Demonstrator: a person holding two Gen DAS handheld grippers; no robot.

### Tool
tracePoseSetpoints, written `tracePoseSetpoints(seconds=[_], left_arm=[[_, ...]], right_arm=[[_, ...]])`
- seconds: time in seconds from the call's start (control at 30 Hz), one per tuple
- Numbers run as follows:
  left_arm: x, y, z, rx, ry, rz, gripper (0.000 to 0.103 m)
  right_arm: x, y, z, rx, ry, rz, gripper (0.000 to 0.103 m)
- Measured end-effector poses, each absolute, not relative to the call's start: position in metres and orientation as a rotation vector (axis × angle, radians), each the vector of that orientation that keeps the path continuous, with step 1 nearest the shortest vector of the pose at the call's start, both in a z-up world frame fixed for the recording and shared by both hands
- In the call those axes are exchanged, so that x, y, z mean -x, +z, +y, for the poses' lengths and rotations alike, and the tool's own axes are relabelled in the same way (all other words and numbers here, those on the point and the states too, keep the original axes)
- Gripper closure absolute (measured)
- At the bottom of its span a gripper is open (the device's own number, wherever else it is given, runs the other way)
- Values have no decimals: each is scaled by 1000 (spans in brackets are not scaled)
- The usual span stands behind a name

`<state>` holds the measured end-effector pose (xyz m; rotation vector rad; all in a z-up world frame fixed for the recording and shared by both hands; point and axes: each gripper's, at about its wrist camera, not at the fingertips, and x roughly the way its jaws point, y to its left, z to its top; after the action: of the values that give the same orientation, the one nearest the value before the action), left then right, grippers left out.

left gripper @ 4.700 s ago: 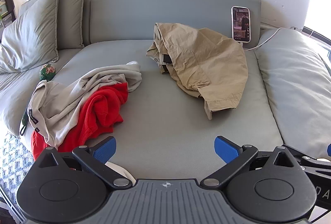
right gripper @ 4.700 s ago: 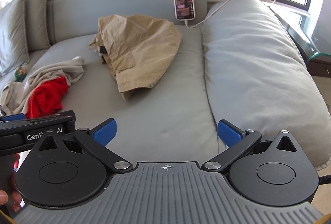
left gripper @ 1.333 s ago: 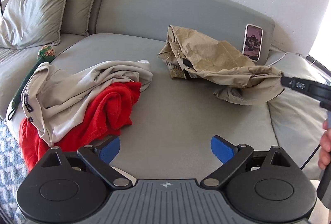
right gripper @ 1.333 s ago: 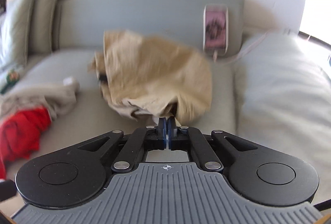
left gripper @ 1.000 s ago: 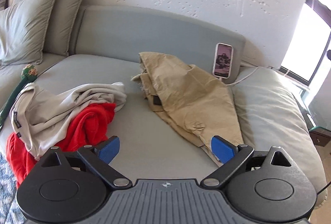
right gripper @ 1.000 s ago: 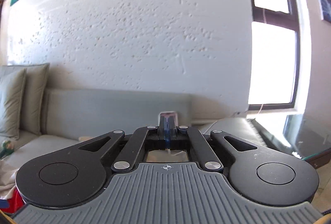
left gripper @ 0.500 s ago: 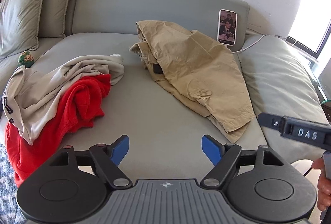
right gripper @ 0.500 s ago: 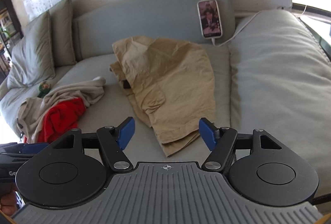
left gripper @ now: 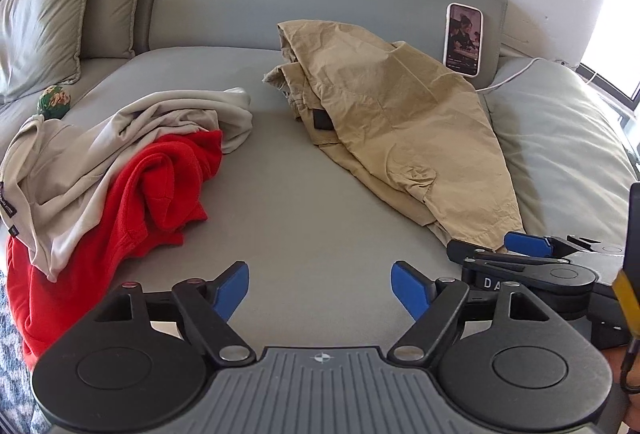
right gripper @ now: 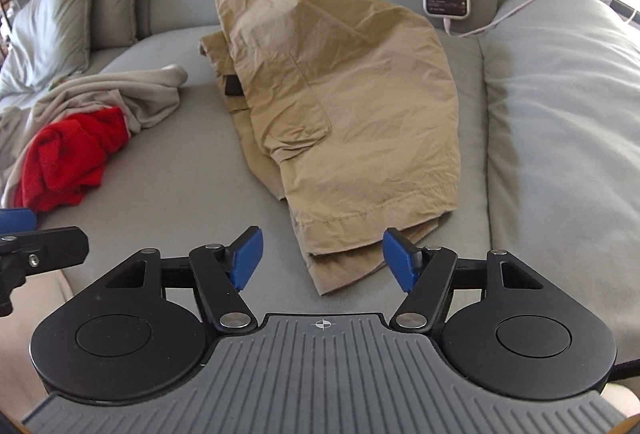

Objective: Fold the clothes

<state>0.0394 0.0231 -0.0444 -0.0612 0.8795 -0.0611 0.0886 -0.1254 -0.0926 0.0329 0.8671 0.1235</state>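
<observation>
Both grippers now hang spread and empty: right gripper (right gripper: 322, 258) nearer the khaki shorts' (right gripper: 352, 105) hem, left gripper (left gripper: 320, 288) beside; next, pinch that hem.

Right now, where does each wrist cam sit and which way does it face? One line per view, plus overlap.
Left wrist: behind the open left gripper, facing the sofa backrest over bare cushion; right gripper shows at right.
Right wrist: behind the open right gripper, aimed at the hem of the khaki shorts; left gripper's tip at left edge.
Shared: shorts, red garment, beige garment, phone.
</observation>
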Motion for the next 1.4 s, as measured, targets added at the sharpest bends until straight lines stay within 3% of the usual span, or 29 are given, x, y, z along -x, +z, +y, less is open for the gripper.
tracePoseSetpoints(seconds=[0.17,0.33,0.53,0.77,0.93,1.13,1.17,1.27,1.4], left_arm=[[-43,-47,26,54,-48,881,24],[-46,-51,30,58,-36,884,24],[-48,-54,28,65,-56,901,23],[-49,-55,30,69,-47,906,23],[-49,-55,32,67,-41,905,23],[-49,-53,32,68,-42,900,23],[-47,-51,32,65,-45,895,23],[-42,-46,33,58,-45,879,22],[-37,-38,39,72,-23,854,22]], right_arm=[[-110,-106,-115,75,74,866,35],[-118,-105,-132,36,-86,814,49],[-121,-109,-122,78,89,842,44],[-133,-118,-119,132,55,852,44],[-130,-126,-111,254,-46,809,51],[-133,-128,-109,292,46,816,50],[-131,-129,-105,341,64,806,53],[-139,-127,-129,188,-52,839,98],[-132,-98,-169,-73,-213,773,101]])
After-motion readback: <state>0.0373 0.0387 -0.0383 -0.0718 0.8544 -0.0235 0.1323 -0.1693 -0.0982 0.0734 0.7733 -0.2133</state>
